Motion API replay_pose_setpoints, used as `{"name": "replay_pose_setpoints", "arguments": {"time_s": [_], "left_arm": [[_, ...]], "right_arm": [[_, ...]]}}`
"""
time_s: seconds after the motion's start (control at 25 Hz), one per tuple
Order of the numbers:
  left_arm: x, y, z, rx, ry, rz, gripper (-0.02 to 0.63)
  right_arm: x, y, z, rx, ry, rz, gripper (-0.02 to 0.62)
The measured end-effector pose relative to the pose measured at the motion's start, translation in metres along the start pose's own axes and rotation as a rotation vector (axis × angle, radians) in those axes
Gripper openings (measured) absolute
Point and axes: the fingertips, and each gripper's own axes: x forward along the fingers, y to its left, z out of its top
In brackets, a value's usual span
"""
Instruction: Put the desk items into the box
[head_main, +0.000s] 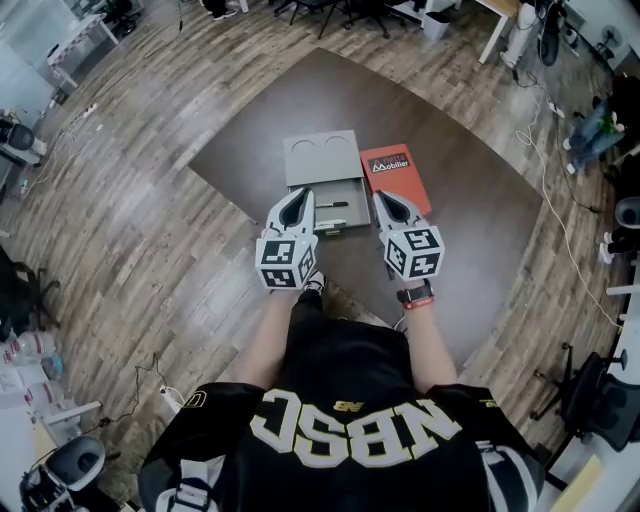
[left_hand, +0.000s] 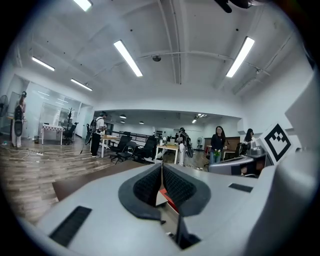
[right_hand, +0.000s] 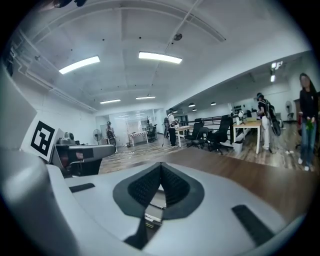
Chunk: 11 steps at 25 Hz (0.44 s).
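The left gripper (head_main: 296, 206) sits at mid-frame in the head view, jaws closed on nothing, its tips at the left edge of the grey box (head_main: 322, 157), where 1 pen (head_main: 333, 205) lies inside. Just right of the box lies the red booklet (head_main: 397, 172) — long axis running up the frame — directly above the right gripper (head_main: 390, 207), likewise closed and empty, plainly the nearer of the 2.
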Motion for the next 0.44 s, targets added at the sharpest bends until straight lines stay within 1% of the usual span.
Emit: {"name": "replay_pose_setpoints", "arguments": {"time_s": [0.44], "left_arm": [[-0.013, -0.011, -0.005, 0.006, 0.008, -0.013, 0.025]], "right_arm": [[-0.003, 0.026, -0.009, -0.006, 0.01, 0.055, 0.008]]}}
